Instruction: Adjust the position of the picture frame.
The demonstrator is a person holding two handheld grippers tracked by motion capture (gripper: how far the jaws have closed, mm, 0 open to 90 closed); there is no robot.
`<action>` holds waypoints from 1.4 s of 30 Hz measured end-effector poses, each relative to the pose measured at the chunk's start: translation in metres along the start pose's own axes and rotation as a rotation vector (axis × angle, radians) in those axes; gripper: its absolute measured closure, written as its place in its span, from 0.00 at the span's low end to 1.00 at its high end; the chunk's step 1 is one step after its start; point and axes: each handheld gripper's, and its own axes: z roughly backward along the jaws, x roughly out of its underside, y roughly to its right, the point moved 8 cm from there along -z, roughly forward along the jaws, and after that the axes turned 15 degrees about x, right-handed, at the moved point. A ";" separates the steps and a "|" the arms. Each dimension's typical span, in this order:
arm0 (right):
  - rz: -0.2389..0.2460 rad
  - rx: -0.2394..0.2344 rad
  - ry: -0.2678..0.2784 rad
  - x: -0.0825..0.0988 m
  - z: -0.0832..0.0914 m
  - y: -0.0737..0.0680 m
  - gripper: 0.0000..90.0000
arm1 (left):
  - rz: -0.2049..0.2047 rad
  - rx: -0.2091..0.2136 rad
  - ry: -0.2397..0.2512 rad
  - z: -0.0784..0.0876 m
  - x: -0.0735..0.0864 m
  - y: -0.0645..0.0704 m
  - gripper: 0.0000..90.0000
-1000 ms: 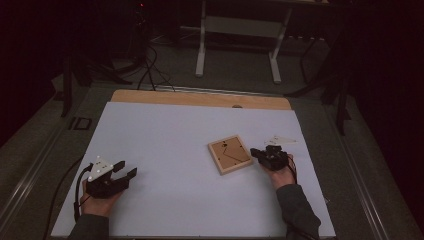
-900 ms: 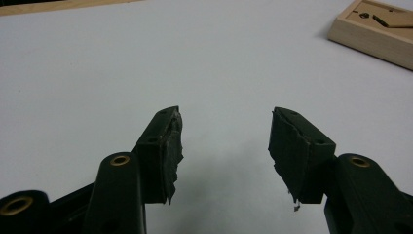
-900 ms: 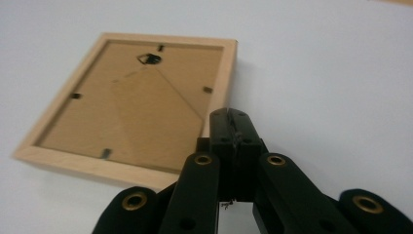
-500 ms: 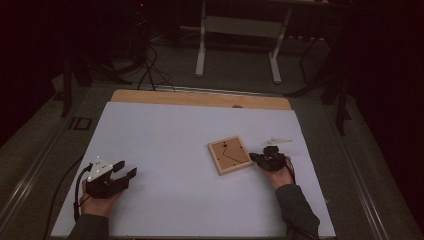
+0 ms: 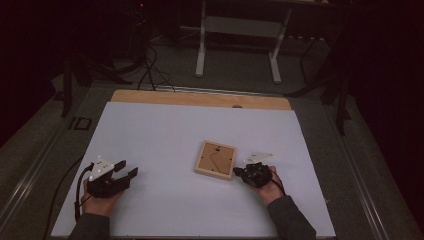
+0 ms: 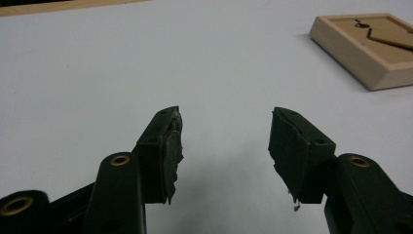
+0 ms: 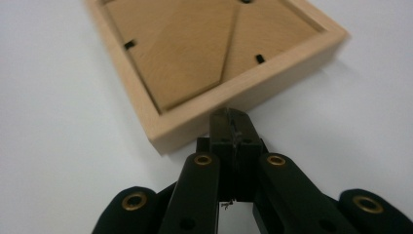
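Wooden frame (image 5: pixel 216 160) lies flat on the white counter (image 5: pixel 165 135), back side up, right of centre, turned a bit askew to the counter edges. In the right gripper view the frame (image 7: pixel 214 53) shows a raised pale rim w/ a brown backing board set inside, small black tabs at the board's edges & a thin diagonal line across it.

Right gripper (image 5: pixel 239 172) sits just beside the frame's right-hand near corner, held in the right hand (image 5: pixel 267 185) w/ a dark sleeve behind it. Jaws are pressed together, nothing between them. In the right gripper view the right gripper (image 7: pixel 233 119) has its closed tips at the frame's outer rim, at or just short of touching; can't tell which. Tips point at the side wall of the rim, low to the counter.

Left gripper (image 5: pixel 131 169) rests near the counter's front left, well apart from the frame, held in the left hand (image 5: pixel 100 197). Its jaws stand fairly wide, empty. In the left gripper view the left gripper (image 6: pixel 224 136) shows bare counter between its worn black pads (image 6: pixel 292 146), w/ the frame (image 6: pixel 375 48) far off at upper right.

Strip of bare wood (image 5: pixel 200 98) runs along the counter's far edge.
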 end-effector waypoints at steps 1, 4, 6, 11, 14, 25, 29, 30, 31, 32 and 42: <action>0.012 -0.011 -0.001 0.000 -0.001 -0.005 1.00 | 0.000 0.000 0.000 0.000 0.000 0.000 0.51; 0.033 -0.036 -0.001 -0.002 -0.004 -0.020 1.00 | -0.002 0.005 -0.001 0.000 0.000 0.001 0.52; 0.050 -0.052 -0.006 -0.003 -0.006 -0.029 1.00 | -0.004 0.009 -0.003 -0.001 0.000 0.002 0.53; 0.082 -0.076 0.001 -0.009 -0.011 -0.045 0.99 | -0.003 0.016 0.000 0.000 0.000 0.003 0.56; 0.110 -0.082 0.001 -0.011 -0.012 -0.047 0.98 | -0.002 0.018 0.006 0.001 -0.001 0.003 0.57; -0.081 0.051 0.066 -0.040 -0.014 0.017 1.00 | -0.007 0.028 -0.004 0.000 0.000 0.006 0.59; -0.122 0.086 0.080 -0.052 -0.019 0.031 1.00 | -0.009 0.034 -0.007 0.000 0.001 0.007 0.61; -0.131 0.094 0.075 -0.054 -0.020 0.033 1.00 | -0.010 0.036 -0.008 0.000 0.001 0.007 0.61; -0.142 0.098 0.071 -0.056 -0.023 0.035 1.00 | -0.010 0.038 -0.007 0.000 0.001 0.008 0.62; -0.148 0.102 0.065 -0.057 -0.025 0.037 1.00 | -0.011 0.039 -0.007 0.000 0.001 0.008 0.62; -0.147 0.086 -0.017 -0.060 -0.051 0.038 1.00 | -0.017 0.041 -0.002 0.000 0.000 0.010 0.64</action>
